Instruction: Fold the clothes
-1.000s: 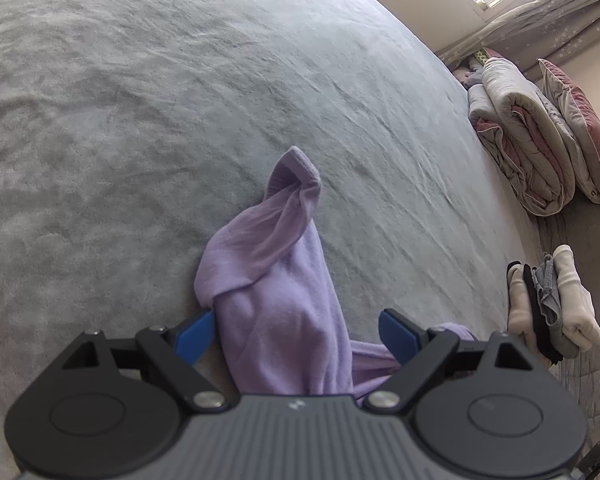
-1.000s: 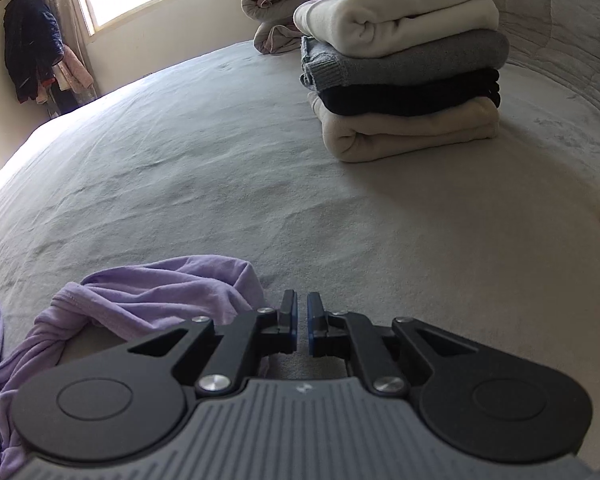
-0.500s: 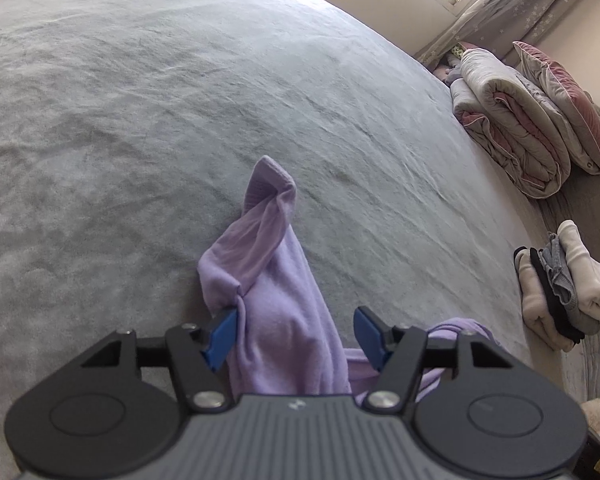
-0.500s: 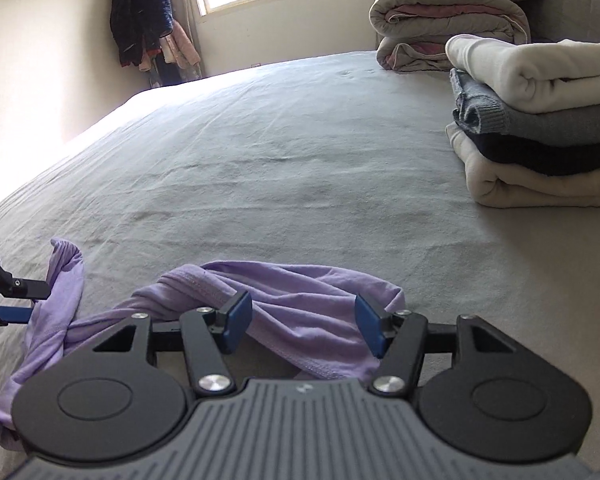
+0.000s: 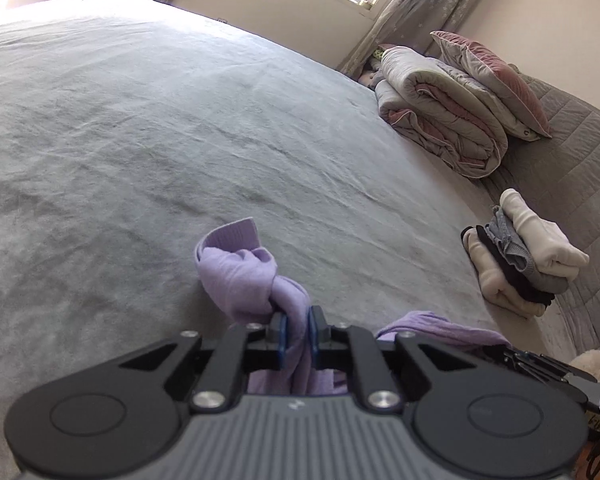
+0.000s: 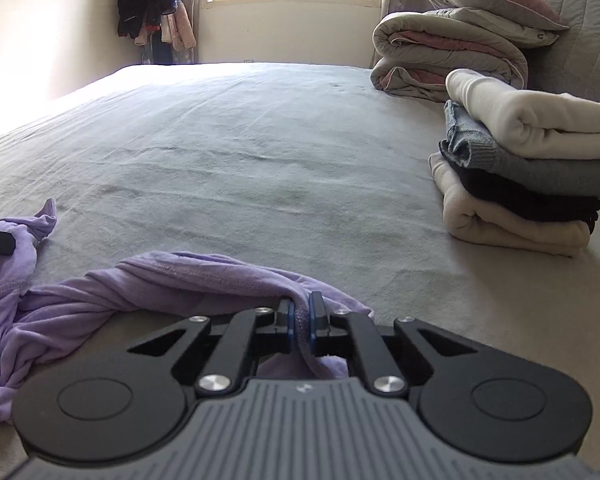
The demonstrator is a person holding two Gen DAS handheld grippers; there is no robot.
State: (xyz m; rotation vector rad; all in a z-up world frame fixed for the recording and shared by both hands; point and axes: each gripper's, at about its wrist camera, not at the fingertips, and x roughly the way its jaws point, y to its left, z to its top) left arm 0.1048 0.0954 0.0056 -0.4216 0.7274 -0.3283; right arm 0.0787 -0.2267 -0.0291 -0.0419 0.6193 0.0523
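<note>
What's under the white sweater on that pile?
Under the white sweater lie a grey one, a black one and a cream one. Anything beneath the pile is hidden.

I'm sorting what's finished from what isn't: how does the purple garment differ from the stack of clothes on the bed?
The purple garment lies crumpled and twisted; the stack of clothes is neatly folded. The garment is one piece pinched by the left gripper and right gripper; the stack holds several untouched cream, grey and black pieces. Both rest on the grey bed.

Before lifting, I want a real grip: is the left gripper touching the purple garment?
Touching. In the left wrist view the left gripper has just closed, and both blue pads press on a bunched fold of the purple garment.
</note>
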